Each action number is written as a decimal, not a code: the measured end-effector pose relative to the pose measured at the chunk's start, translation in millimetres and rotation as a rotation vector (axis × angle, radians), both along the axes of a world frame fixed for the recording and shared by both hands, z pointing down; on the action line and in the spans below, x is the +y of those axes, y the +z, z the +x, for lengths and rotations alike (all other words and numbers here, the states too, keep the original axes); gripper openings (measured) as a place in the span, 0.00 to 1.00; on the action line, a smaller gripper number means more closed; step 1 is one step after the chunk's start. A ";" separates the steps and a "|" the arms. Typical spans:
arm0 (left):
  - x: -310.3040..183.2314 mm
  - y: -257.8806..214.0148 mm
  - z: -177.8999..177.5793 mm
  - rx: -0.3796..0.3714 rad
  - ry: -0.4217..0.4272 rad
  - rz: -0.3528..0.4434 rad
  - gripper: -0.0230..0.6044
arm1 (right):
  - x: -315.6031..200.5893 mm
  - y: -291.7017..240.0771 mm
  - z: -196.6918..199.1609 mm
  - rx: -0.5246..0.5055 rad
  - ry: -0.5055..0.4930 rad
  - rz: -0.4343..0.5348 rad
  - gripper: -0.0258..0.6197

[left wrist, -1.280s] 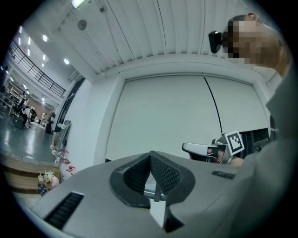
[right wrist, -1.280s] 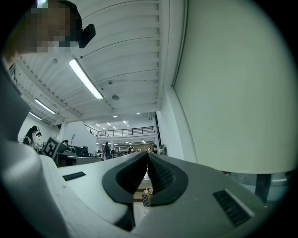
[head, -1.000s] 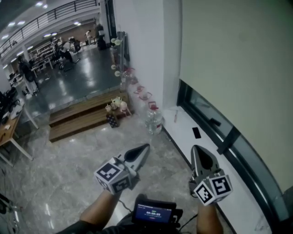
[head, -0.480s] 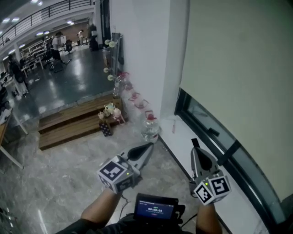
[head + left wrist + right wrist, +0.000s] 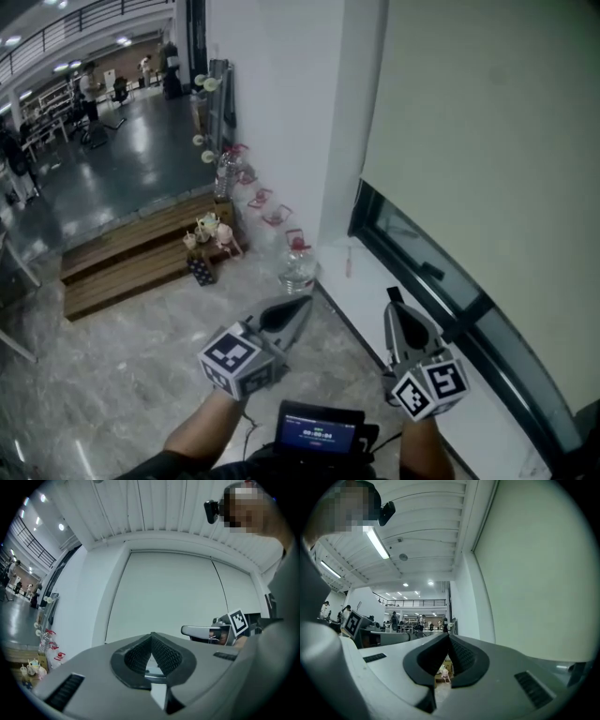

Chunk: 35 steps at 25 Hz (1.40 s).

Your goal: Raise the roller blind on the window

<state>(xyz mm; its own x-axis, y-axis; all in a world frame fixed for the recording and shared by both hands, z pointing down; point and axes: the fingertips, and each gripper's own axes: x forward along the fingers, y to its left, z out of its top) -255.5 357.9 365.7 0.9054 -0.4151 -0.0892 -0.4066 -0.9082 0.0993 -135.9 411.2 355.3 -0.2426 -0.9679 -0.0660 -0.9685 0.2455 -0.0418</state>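
The big pale roller blind (image 5: 487, 122) hangs on the right and covers most of the window (image 5: 424, 255). Only a dark strip of glass shows under its bottom edge. A white wall (image 5: 272, 103) stands just beside the blind. The shiny stone floor (image 5: 103, 375) lies below, with brown wooden steps (image 5: 122, 258) near the wall. A white sill (image 5: 370, 295) runs under the window.

The left gripper (image 5: 300, 304) points level over the floor, with its jaws pressed together on nothing. The right gripper (image 5: 393, 304) points over the sill, and its jaws are also pressed together and empty. Neither touches the blind. A clear water bottle (image 5: 298, 268) stands on the floor by the sill.
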 end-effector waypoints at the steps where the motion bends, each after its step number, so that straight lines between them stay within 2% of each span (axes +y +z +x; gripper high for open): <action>1: -6.7 0.5 4.6 0.000 0.004 -0.003 0.02 | -6.5 -1.5 3.6 -0.009 0.000 0.002 0.04; 7: -52.8 -5.8 38.5 -0.011 0.006 0.004 0.02 | -54.8 -10.3 33.8 -0.043 -0.021 0.033 0.05; 16: -129.2 -21.9 96.4 -0.009 -0.055 0.020 0.02 | -133.3 -21.4 95.6 -0.050 -0.081 0.073 0.05; 21: -165.9 -31.7 129.8 0.037 -0.075 0.035 0.02 | -169.7 -28.3 127.5 -0.044 -0.131 0.081 0.05; 27: -191.9 -28.3 171.7 -0.001 -0.076 0.028 0.02 | -201.1 -25.5 165.4 -0.057 -0.165 0.074 0.05; 35: -231.7 -22.1 203.7 -0.017 -0.094 0.015 0.02 | -242.2 -22.3 198.5 -0.069 -0.184 0.072 0.05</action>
<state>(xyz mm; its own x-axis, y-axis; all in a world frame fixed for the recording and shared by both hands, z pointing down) -51.9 126.2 343.6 0.8642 -0.4966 -0.0808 -0.4913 -0.8675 0.0777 62.6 169.0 333.0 -0.4074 -0.8997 -0.1564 -0.9024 0.4230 -0.0824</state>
